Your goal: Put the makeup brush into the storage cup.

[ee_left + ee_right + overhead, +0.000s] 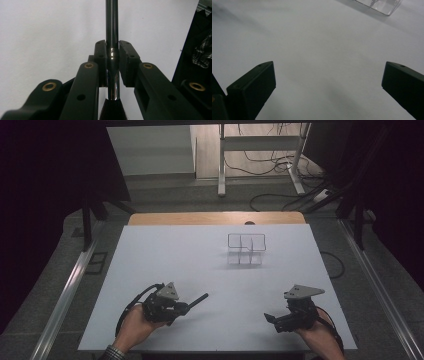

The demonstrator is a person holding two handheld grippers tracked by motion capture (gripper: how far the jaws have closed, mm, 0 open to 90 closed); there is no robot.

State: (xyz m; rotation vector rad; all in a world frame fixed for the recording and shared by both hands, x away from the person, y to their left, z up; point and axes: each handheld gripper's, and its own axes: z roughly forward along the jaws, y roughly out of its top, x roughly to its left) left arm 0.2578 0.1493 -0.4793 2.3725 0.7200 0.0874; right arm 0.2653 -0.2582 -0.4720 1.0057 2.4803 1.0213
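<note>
1. Lower left of the high view: my left gripper [186, 308] is clamped on a black brush [199, 299], handle poking up-right.
2. Lower right: my right gripper [270, 320] gapes, holding nothing.
3. Upper centre: clear divided organizer [246, 249], well apart.
4. Risk: the glossy handle [111, 30] could swivel or slide between the pads, since the grip is narrow.

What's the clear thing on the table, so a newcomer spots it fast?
Start at the white table, then look to its far half, right of centre. There stands a clear organizer box with thin dark rims and inner dividers. It stands alone, see-through, well ahead of both black hand-held grippers.
</note>
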